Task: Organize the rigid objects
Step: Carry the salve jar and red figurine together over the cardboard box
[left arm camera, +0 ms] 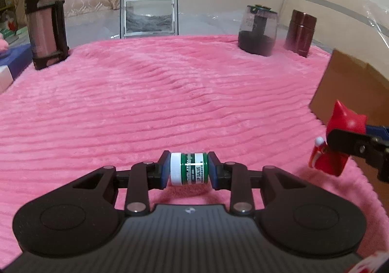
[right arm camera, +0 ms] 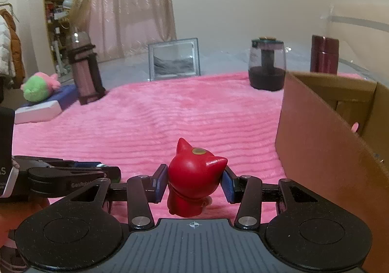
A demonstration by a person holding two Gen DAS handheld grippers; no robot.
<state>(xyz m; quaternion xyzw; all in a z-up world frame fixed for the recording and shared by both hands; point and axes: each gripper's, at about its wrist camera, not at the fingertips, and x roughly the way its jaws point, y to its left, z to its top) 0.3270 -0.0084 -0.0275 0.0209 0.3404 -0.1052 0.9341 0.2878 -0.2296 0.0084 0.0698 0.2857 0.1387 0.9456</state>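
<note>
**Two claws loaded, box not yet reached**

Two objects are held at once. The left claw (left arm camera: 188, 168) is closed on a lip salve jar (left arm camera: 189, 168), which is clamped end to end, lid against one pad and base against the other, just above the pink blanket (left arm camera: 170, 93). The right claw (right arm camera: 194, 181) is closed on a red cat figurine (right arm camera: 194, 175), gripped at the head, the body hanging below the pads.

Slippage is judged the main hazard: the figurine's head is rounded and glossy, so rotation or drop-out may be caused by a quick swing. The jar's lid may be loosened by axial pressure. The two claws are near each other, and a collision may result from any crossing move.

A cardboard box (right arm camera: 323, 151) stands just beside the right claw. Its interior is mostly hidden; only a small pink item (right arm camera: 355, 127) is glimpsed inside. Beyond stand a glass pot (right arm camera: 267, 66) holding dark contents, a maroon canister (right arm camera: 324, 54), a flask (left arm camera: 45, 20) and a picture frame (left arm camera: 148, 16).
</note>
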